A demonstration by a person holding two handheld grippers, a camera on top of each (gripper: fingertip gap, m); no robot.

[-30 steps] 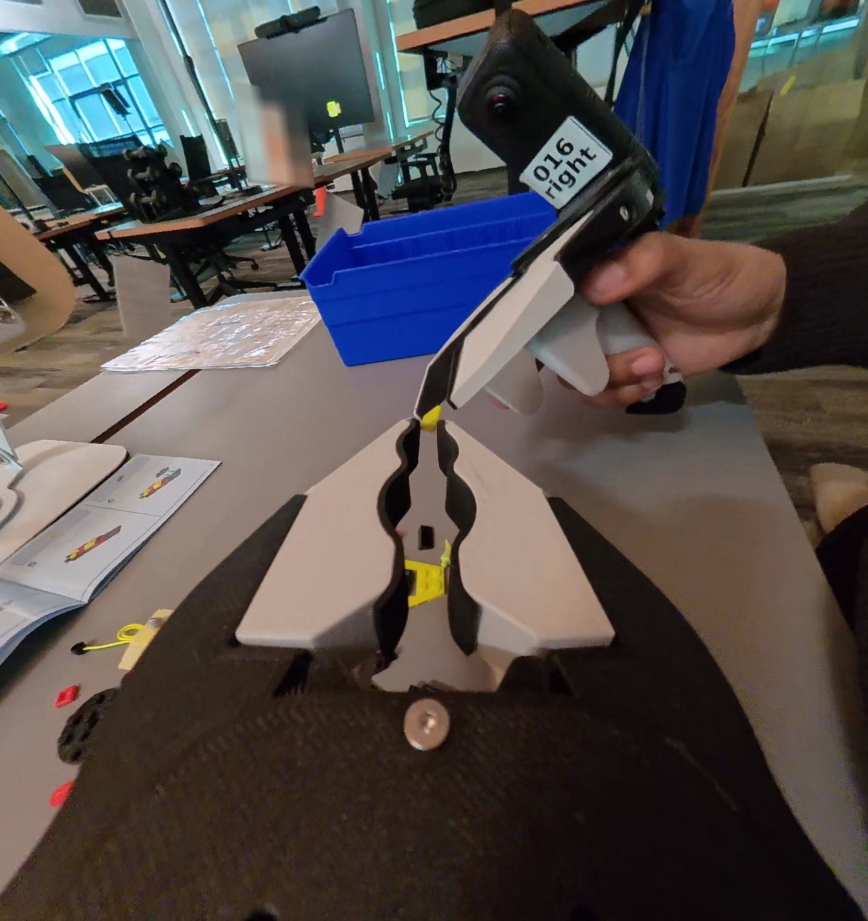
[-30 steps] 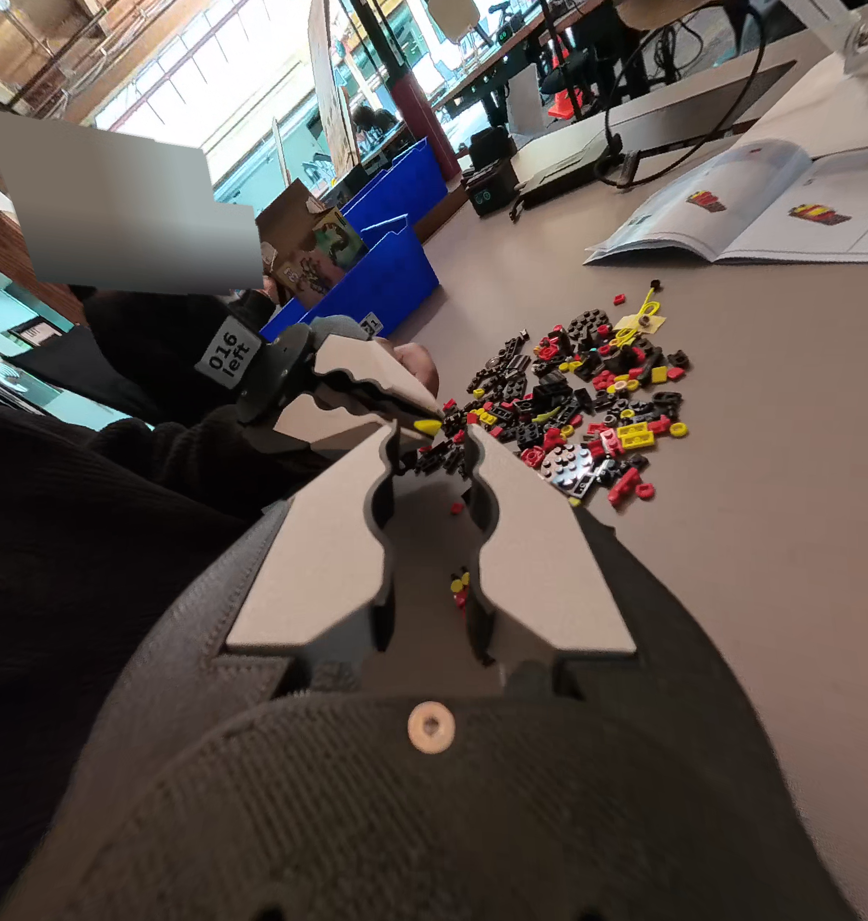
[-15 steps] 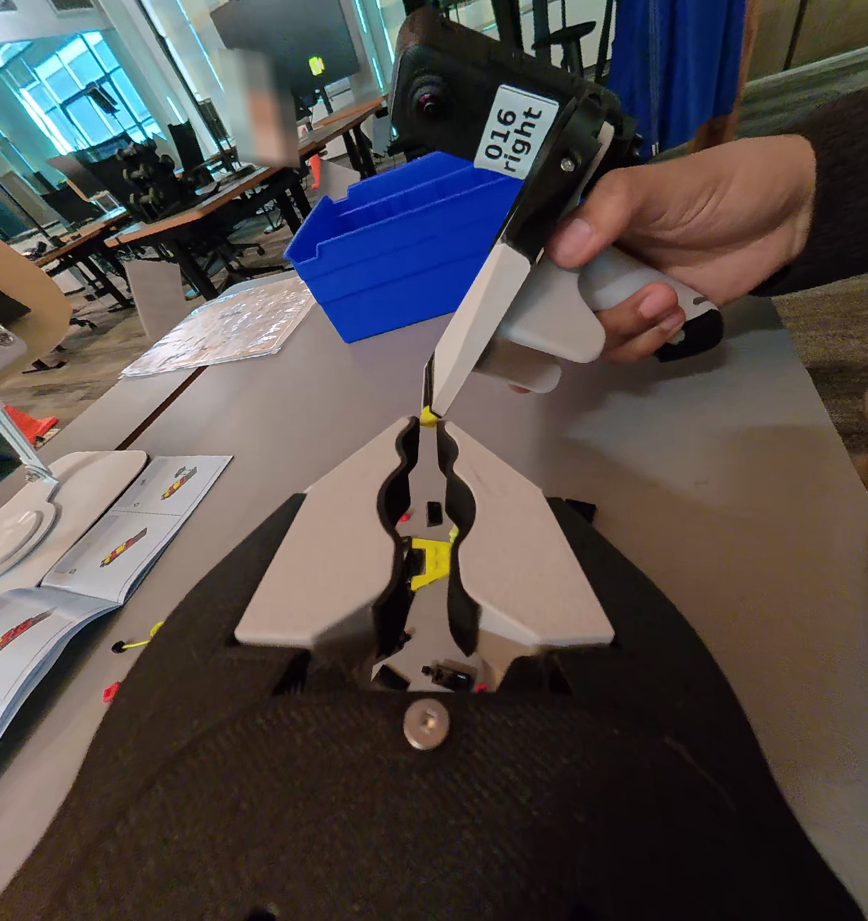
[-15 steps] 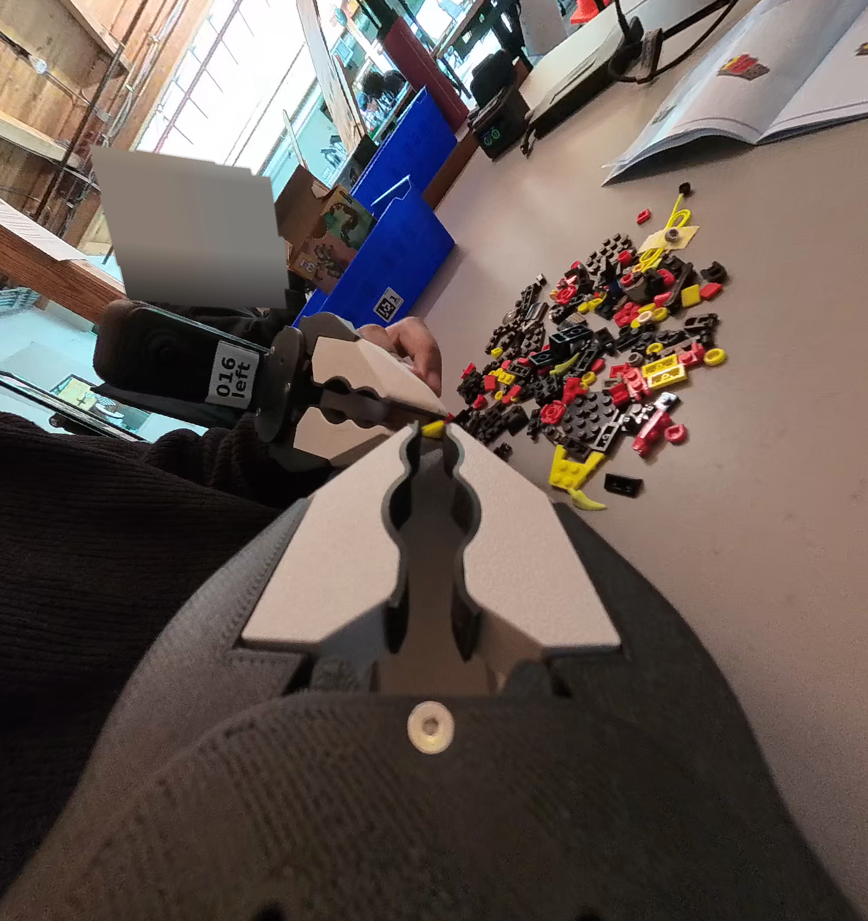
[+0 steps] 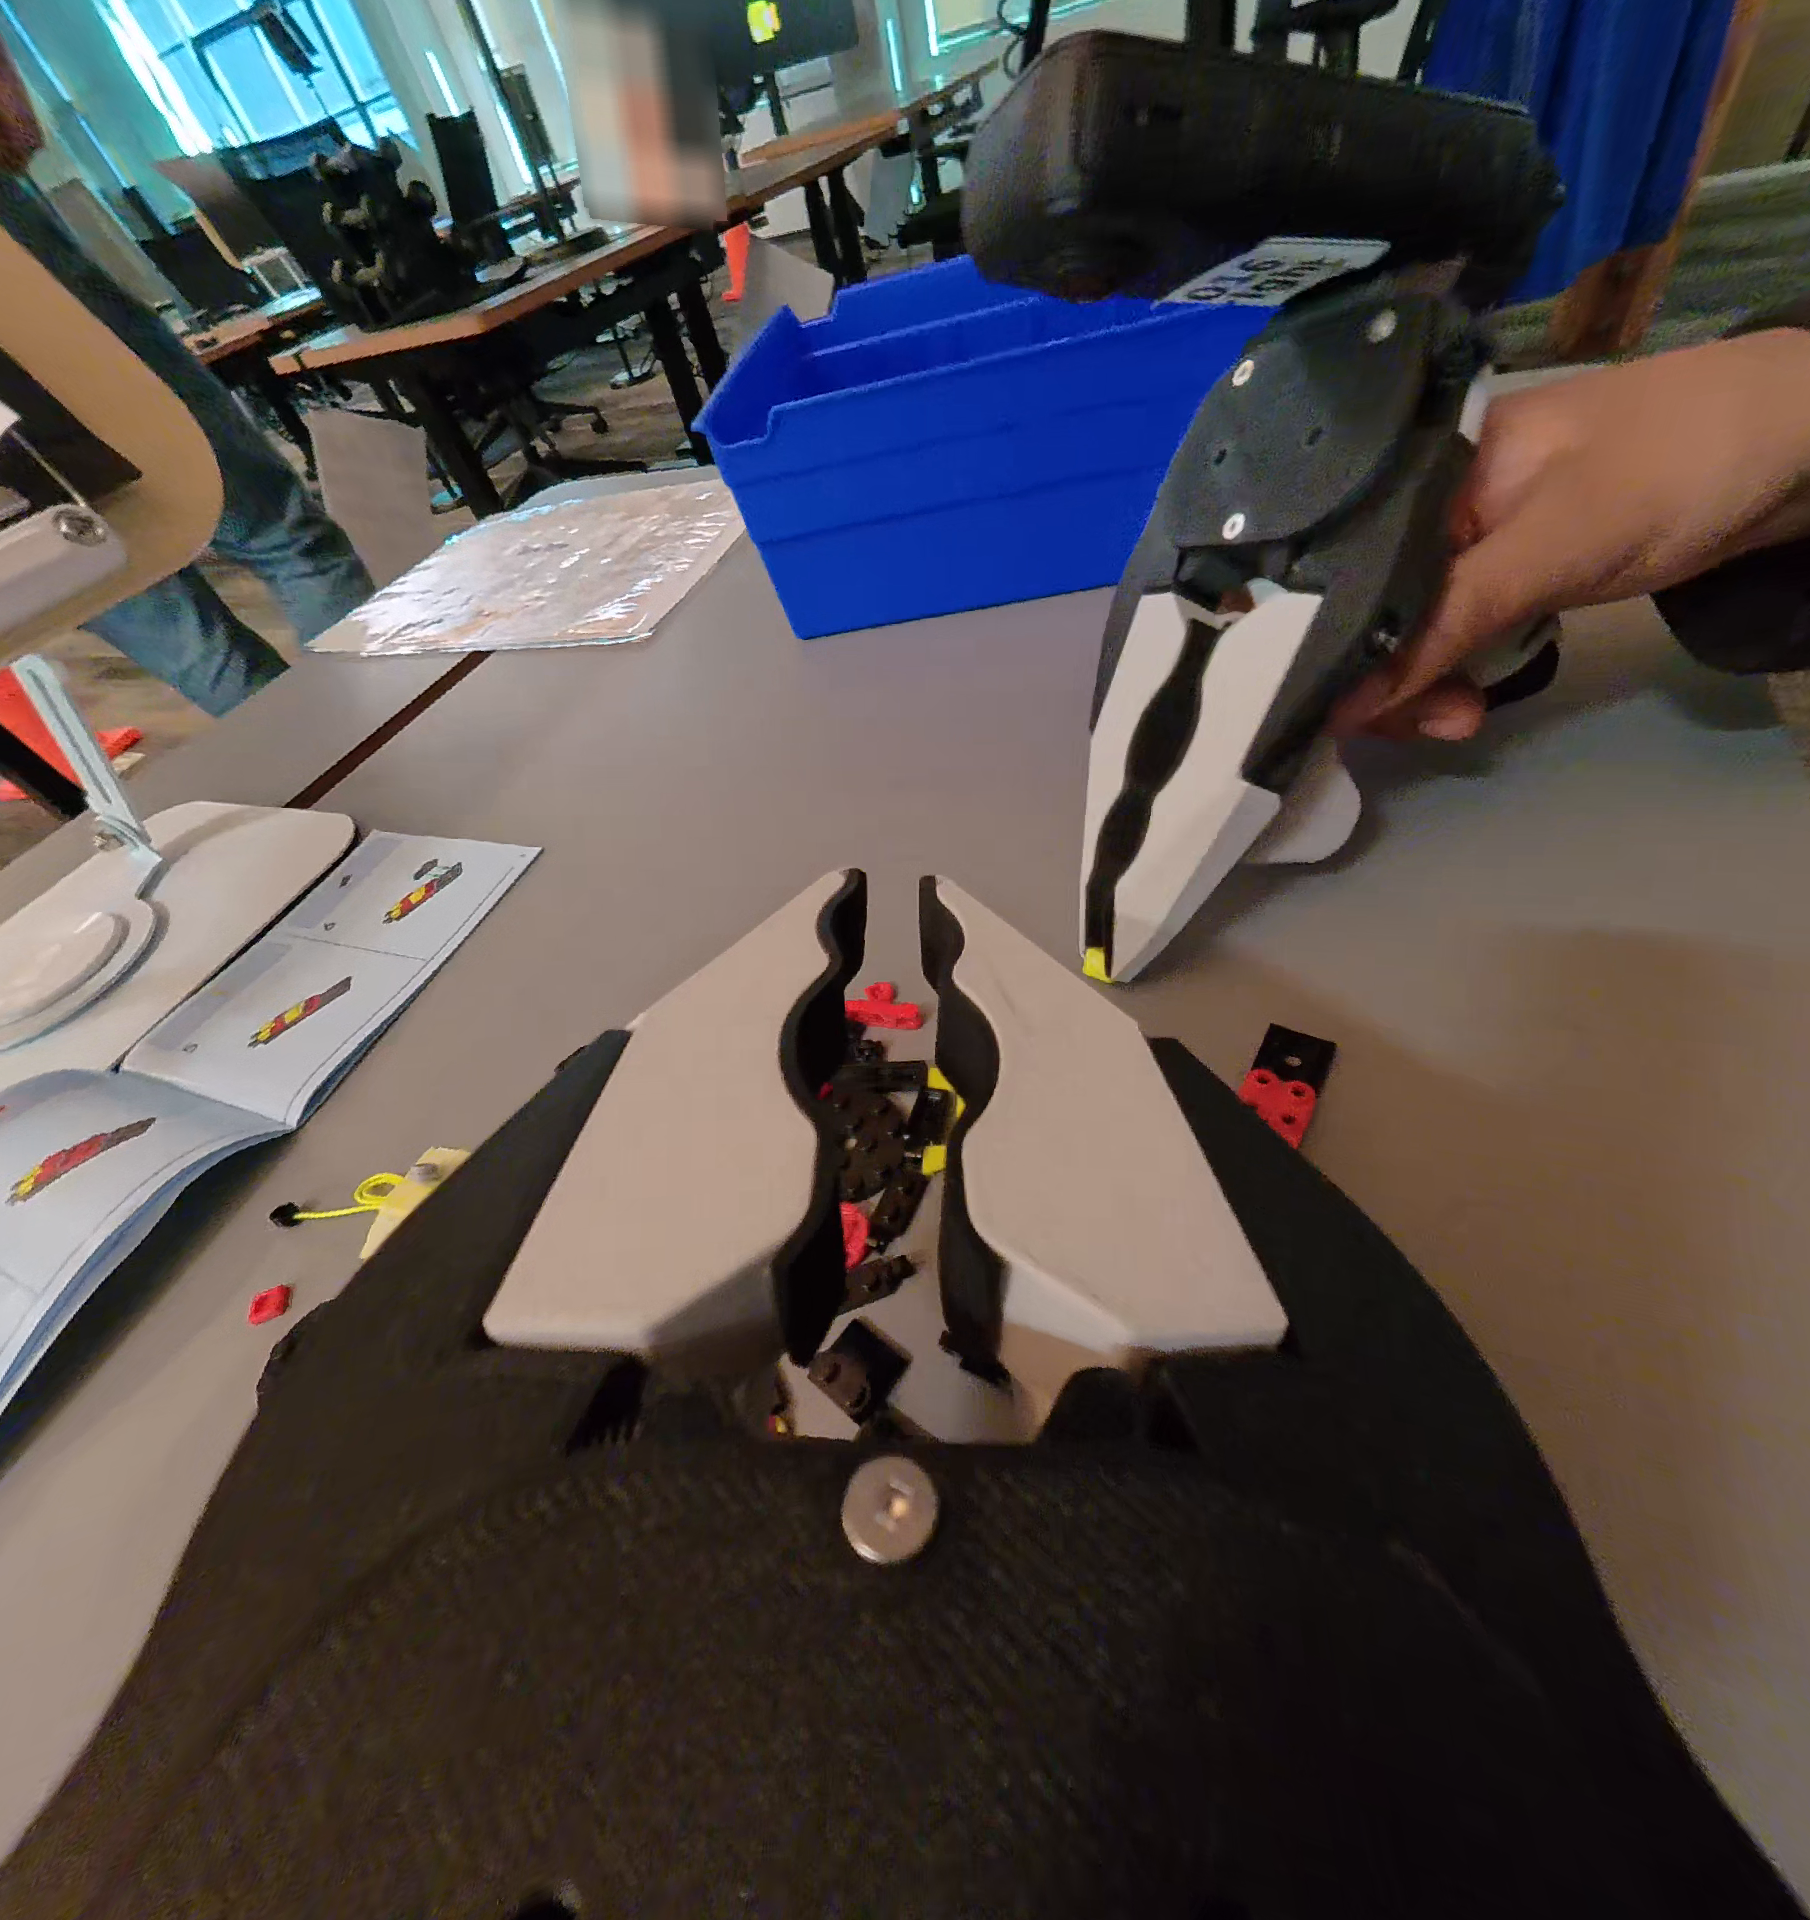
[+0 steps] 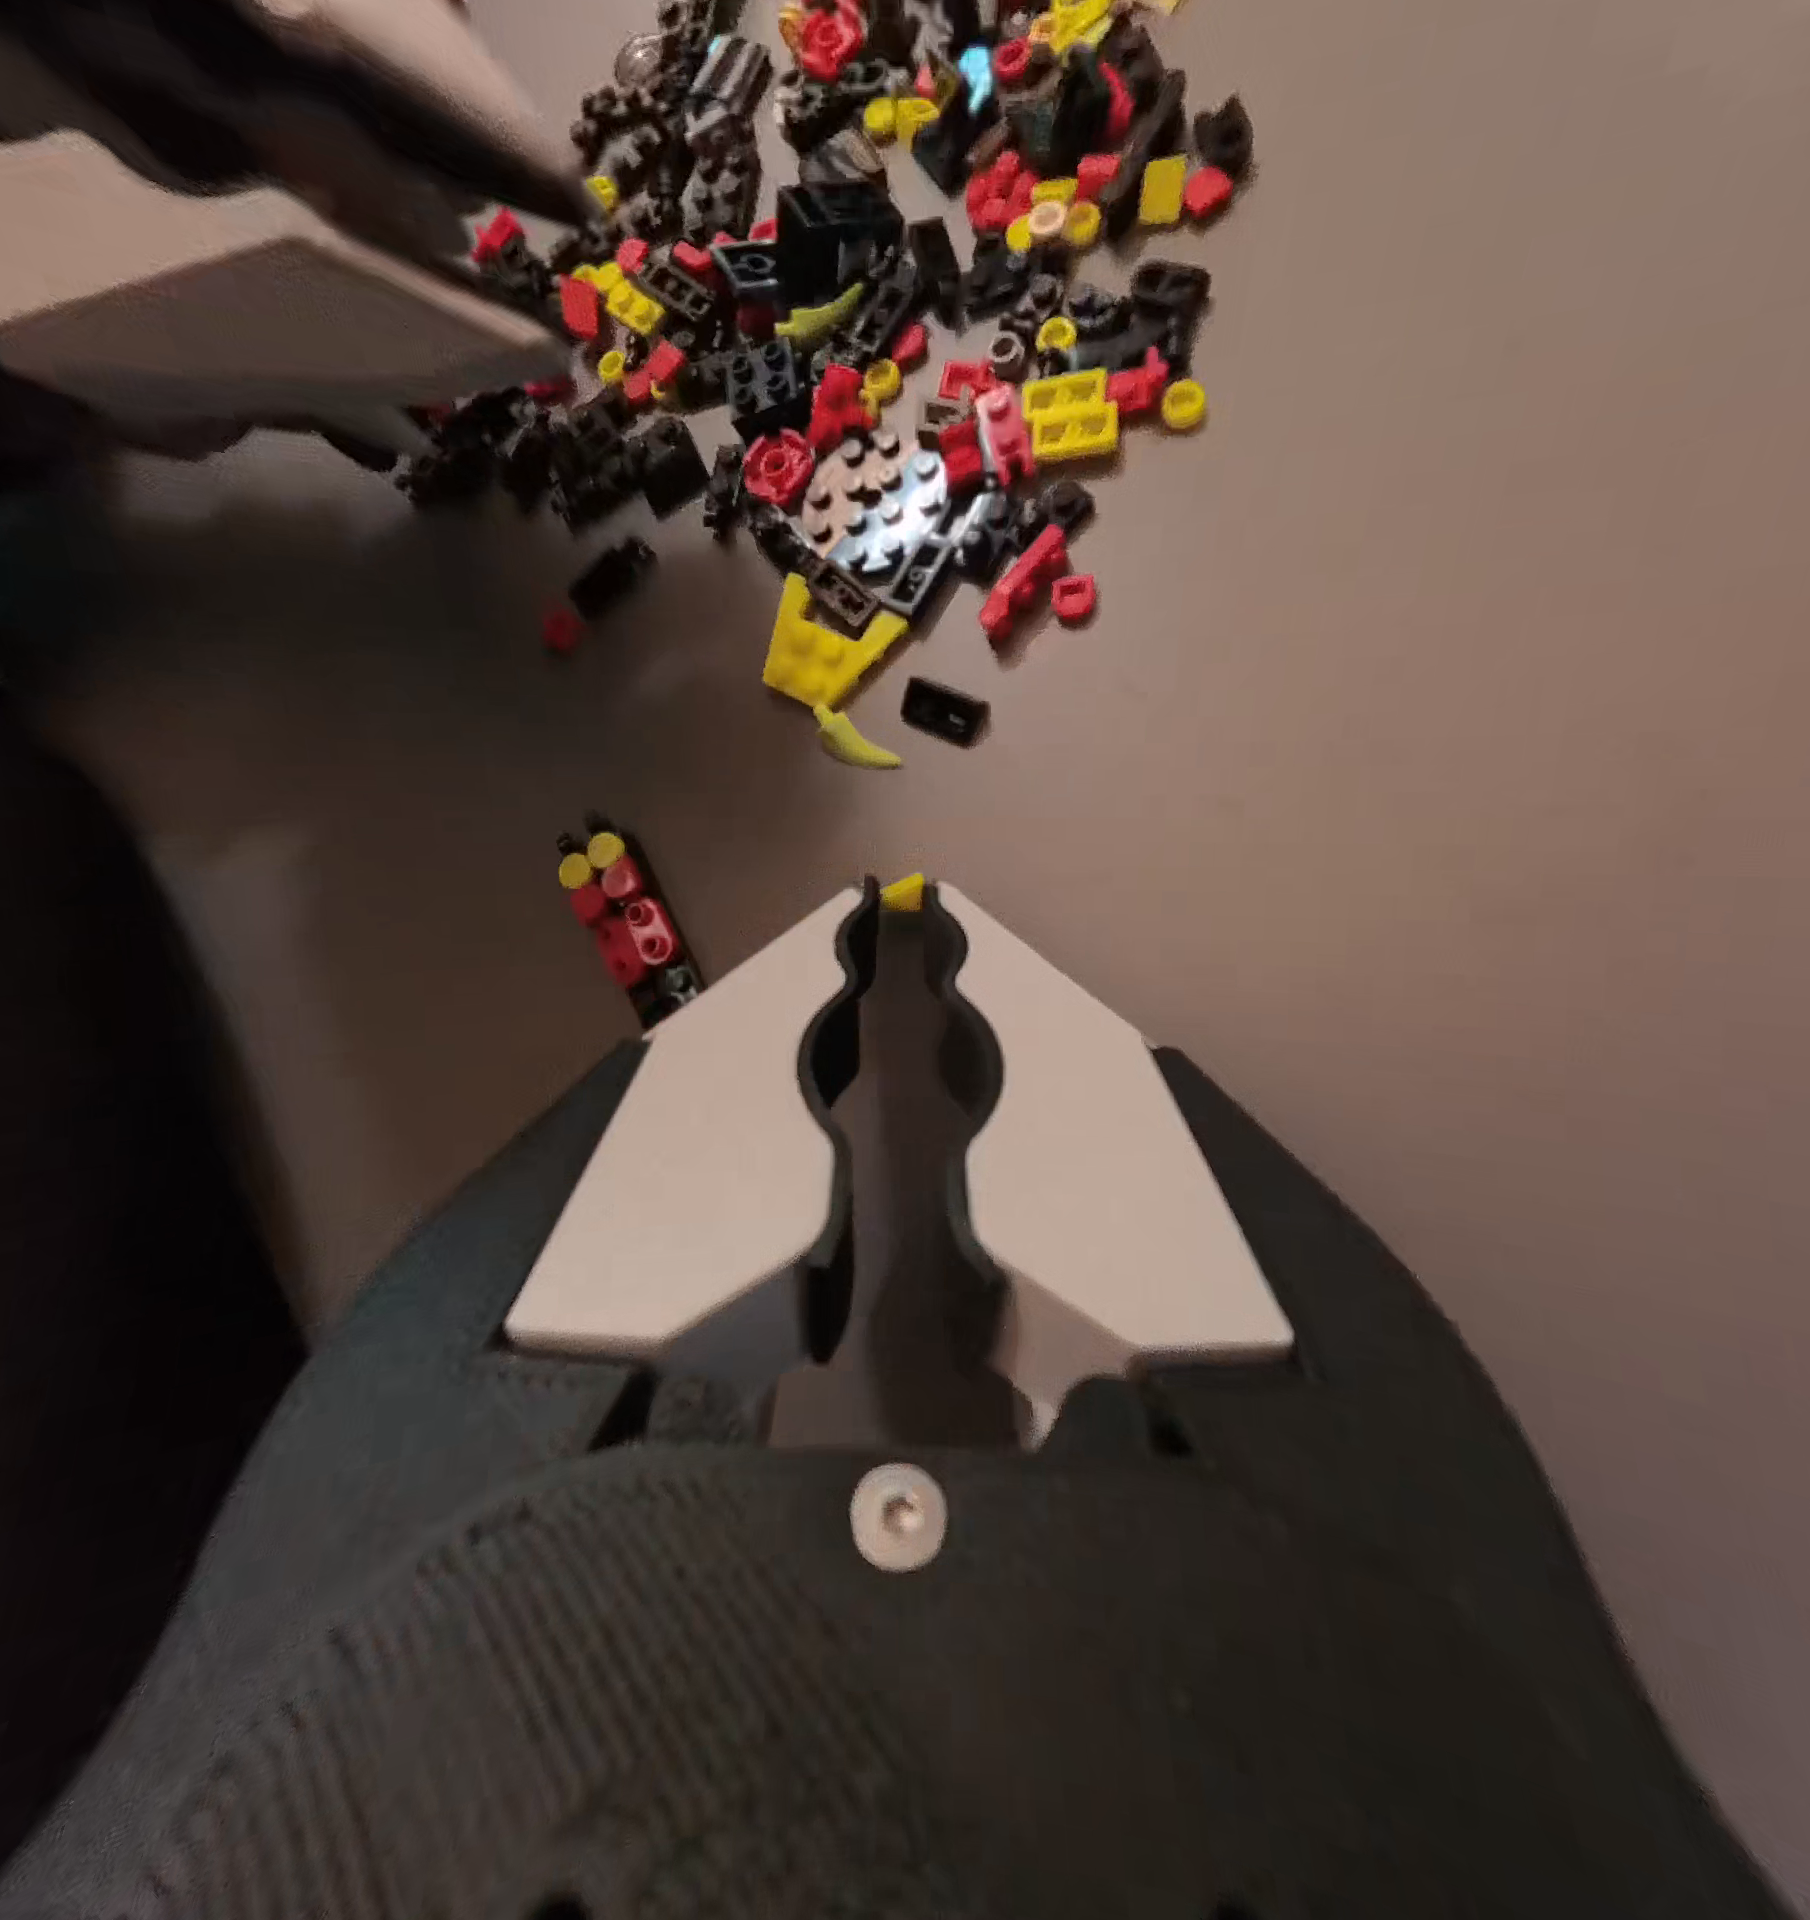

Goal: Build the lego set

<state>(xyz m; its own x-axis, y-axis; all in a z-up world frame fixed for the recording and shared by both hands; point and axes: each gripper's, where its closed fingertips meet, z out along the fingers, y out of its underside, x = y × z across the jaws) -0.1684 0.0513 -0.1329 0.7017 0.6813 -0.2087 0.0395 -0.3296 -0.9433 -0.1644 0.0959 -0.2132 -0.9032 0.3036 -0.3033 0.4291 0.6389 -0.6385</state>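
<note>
My right gripper (image 6: 899, 888) is shut on a small yellow piece (image 6: 902, 894) at its tips, low over the grey table. In the left wrist view it (image 5: 1103, 961) stands to the right with the yellow piece (image 5: 1094, 963) touching or just above the table. A small black, red and yellow assembly (image 6: 626, 925) lies just left of its tips and also shows in the left wrist view (image 5: 1283, 1086). My left gripper (image 5: 892, 883) is slightly open and empty, above the pile of loose bricks (image 5: 880, 1132). The pile (image 6: 880, 343) lies ahead of the right gripper, with the blurred left gripper (image 6: 574, 286) over its left side.
An open instruction booklet (image 5: 205, 1039) and a white lamp base (image 5: 49, 935) lie at the left. A blue bin (image 5: 942, 468) and a foil sheet (image 5: 548, 566) are at the back. A yellow wedge plate (image 6: 823, 655) and a black brick (image 6: 942, 712) lie at the pile's near edge. There is about 9 centimetres between the tips of the two grippers. The black brick (image 6: 942, 712) lies around 4 centimetres away from my right fingertips.
Both grippers met at the yellow piece before. My left gripper has let go and opened a little. My right gripper has carried the piece right and down beside the small assembly.
</note>
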